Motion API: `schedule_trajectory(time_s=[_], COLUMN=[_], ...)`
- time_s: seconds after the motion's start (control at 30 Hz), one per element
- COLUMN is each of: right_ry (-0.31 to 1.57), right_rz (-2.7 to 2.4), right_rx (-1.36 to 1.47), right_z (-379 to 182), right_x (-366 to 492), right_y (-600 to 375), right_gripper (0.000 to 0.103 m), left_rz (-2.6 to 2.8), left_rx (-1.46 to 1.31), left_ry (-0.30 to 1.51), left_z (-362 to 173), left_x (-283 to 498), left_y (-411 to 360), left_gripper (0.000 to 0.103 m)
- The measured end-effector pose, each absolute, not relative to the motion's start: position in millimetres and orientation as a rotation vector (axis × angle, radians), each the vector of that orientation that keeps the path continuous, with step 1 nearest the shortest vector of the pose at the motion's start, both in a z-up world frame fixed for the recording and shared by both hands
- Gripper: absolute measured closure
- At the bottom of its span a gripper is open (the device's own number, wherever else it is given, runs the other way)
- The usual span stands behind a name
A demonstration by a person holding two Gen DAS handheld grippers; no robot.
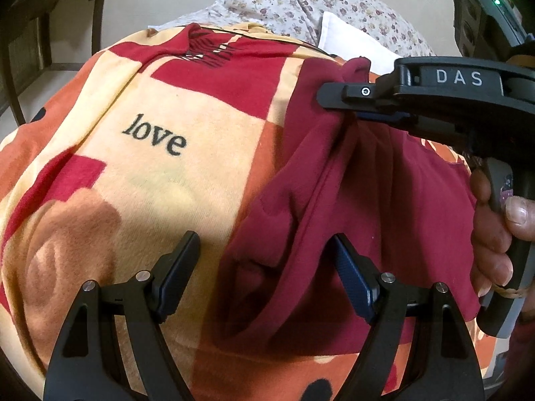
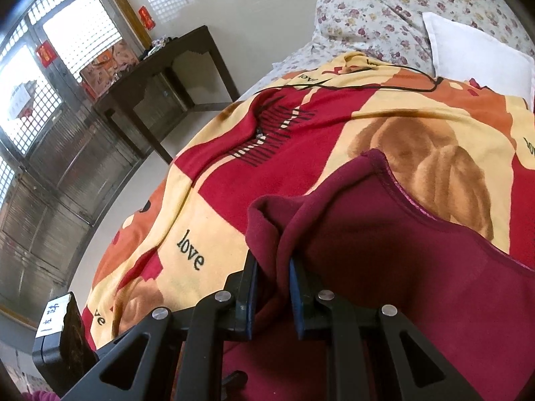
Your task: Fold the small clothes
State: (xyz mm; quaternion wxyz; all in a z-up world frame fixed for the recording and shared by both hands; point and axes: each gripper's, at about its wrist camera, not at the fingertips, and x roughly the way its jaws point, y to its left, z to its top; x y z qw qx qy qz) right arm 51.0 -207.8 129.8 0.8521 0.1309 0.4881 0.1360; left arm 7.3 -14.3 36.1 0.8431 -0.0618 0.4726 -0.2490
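Two grippers work one maroon garment (image 1: 367, 200) lying on a blanket (image 1: 150, 173) printed "love". The right gripper (image 2: 272, 280), marked "DAS", pinches a bunched fold at the garment's far end. The left gripper (image 1: 267, 267) hovers wide apart above the near end, nothing between its pads. The cloth runs lengthwise between them.

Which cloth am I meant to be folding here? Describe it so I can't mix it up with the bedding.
Start from the bed's big patterned blanket printed with "love". On its near right part lies the garment, one edge pinched up in the right gripper. It is plain dark maroon with no print, unlike the red, orange and cream blanket under it.
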Motion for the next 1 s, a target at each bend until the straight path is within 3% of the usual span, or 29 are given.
schedule_trajectory(time_s=[0.13, 0.2, 0.23, 0.33, 0.47, 0.57, 0.77, 0.8, 0.87, 0.9, 1.0], right_ry=[1.013, 0.997, 0.993, 0.957, 0.879, 0.794, 0.790, 0.810, 0.821, 0.824, 0.851], right_rz=[0.294, 0.307, 0.313, 0.329, 0.312, 0.273, 0.216, 0.215, 0.224, 0.227, 0.241], right_rx=[0.288, 0.306, 0.313, 0.339, 0.378, 0.397, 0.437, 0.439, 0.457, 0.485, 0.601], right_z=[131.7, 134.5, 135.8, 147.3, 175.6, 203.3, 210.3, 202.8, 190.9, 184.8, 161.3], right_x=[48.6, 44.6, 42.8, 32.1, 8.4, -19.3, -61.6, -64.6, -66.8, -67.5, -55.4], right_y=[-209.4, -212.4, -214.5, -225.8, -257.2, -293.8, -357.3, -357.6, -355.2, -353.4, -354.3], right_gripper=[0.087, 0.087, 0.087, 0.087, 0.089, 0.099, 0.099, 0.095, 0.054, 0.023, 0.020], left_rz=[-0.527, -0.570, -0.593, -0.615, -0.724, -0.797, -0.857, -0.862, -0.867, -0.867, -0.849], left_rx=[-0.130, -0.165, -0.182, -0.176, -0.211, -0.154, -0.078, -0.074, -0.053, -0.040, -0.001], left_ry=[0.997, 1.014, 1.032, 1.015, 0.978, 0.921, 0.904, 0.909, 0.915, 0.916, 0.917], left_z=[36.9, 38.5, 39.1, 54.4, 89.1, 119.7, 132.5, 131.2, 128.8, 127.9, 121.0], left_x=[6.0, 3.6, 2.6, -7.9, -27.0, -49.8, -68.3, -69.7, -73.6, -77.4, -82.0], left_y=[-14.6, -14.1, -14.4, -16.3, -26.6, -56.1, -116.2, -121.5, -130.2, -132.7, -136.9], left_gripper=[0.023, 0.045, 0.061, 0.077, 0.081, 0.081, 0.083, 0.084, 0.089, 0.089, 0.090])
